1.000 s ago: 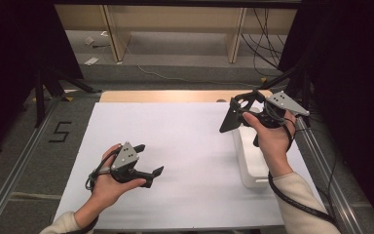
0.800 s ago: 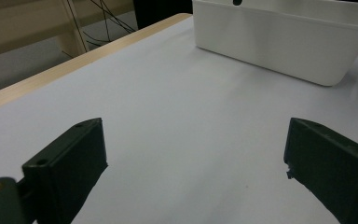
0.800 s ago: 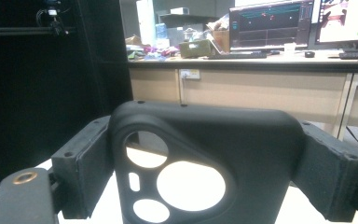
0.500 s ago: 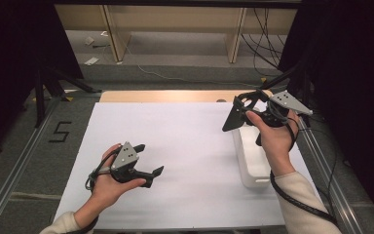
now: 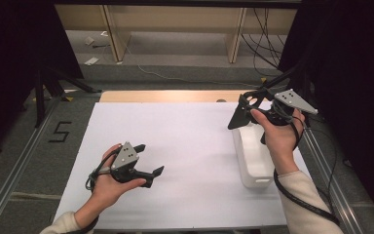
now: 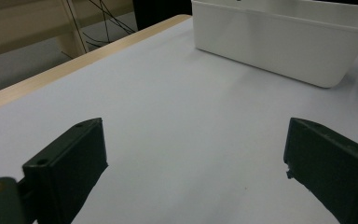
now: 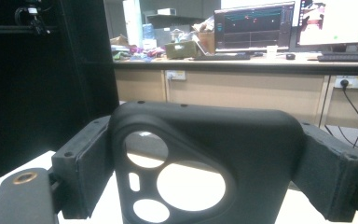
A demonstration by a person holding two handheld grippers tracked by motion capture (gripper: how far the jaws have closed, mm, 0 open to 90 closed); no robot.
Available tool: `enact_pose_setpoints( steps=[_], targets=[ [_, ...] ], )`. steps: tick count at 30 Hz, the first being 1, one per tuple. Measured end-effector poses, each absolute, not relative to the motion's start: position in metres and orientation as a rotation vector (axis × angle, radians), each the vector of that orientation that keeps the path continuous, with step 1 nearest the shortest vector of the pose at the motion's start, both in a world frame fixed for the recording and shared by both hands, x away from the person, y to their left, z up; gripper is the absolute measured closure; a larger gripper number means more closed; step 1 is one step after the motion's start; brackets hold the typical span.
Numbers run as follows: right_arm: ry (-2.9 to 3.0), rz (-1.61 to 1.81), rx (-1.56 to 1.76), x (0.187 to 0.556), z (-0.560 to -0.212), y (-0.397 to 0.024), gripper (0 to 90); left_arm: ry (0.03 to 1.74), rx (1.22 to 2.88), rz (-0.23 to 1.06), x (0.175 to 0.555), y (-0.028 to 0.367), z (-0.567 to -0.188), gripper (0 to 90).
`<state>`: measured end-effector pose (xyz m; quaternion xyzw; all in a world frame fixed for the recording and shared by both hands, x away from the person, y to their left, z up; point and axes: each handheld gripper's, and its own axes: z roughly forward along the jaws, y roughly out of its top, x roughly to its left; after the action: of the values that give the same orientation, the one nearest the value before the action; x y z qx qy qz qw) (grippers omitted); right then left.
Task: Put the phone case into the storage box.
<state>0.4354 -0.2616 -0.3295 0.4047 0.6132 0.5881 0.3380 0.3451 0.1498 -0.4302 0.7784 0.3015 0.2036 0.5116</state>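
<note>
**A:** High view first. Anything in the right gripper?

**B:** Yes, pinching a black case. Raised above the far end of the white bin, at the right side of the white table sheet. Touching neither bin nor sheet, slanting down from the jaws.

**A:** And the left gripper?

**B:** Spread, holding nothing. Low over the near left part of the sheet, well apart from the bin.

**A:** Left gripper view next?

**B:** Confirms it. Both black jaws wide apart, bare sheet between them, bin farther off and standing upright. Impossible to tell the bin's contents from that angle.

**A:** Right gripper view?

**B:** Case clamped side to side between the two pads, standing upright. Round and oval cut-outs through the lower part, with pale surface showing behind them. Desks and screens far in the background.

**A:** Handling?

**B:** Probably light and thin-walled, likely a little flexible. Matte rather than slippery, and hardly fragile. Might bow or spring out if squeezed hard across the width.

**A:** Best place to take hold?

**B:** By the solid side walls, as now, or along the thick upper band. Not across the cut-outs, where weakest. Firm but gentle pressure, enough to stop any twisting.
</note>
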Motion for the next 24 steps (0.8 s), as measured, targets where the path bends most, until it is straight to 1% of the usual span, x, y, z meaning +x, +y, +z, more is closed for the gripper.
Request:
enact_pose_setpoints(
  steps=[24],
  targets=[
    [1.602, 1.484, 1.075, 0.437, -0.3305, -0.2675, 15.4, 0.726, 1.873, 0.492, 0.3454, 0.1505, -0.4301, 5.5]
  ],
)
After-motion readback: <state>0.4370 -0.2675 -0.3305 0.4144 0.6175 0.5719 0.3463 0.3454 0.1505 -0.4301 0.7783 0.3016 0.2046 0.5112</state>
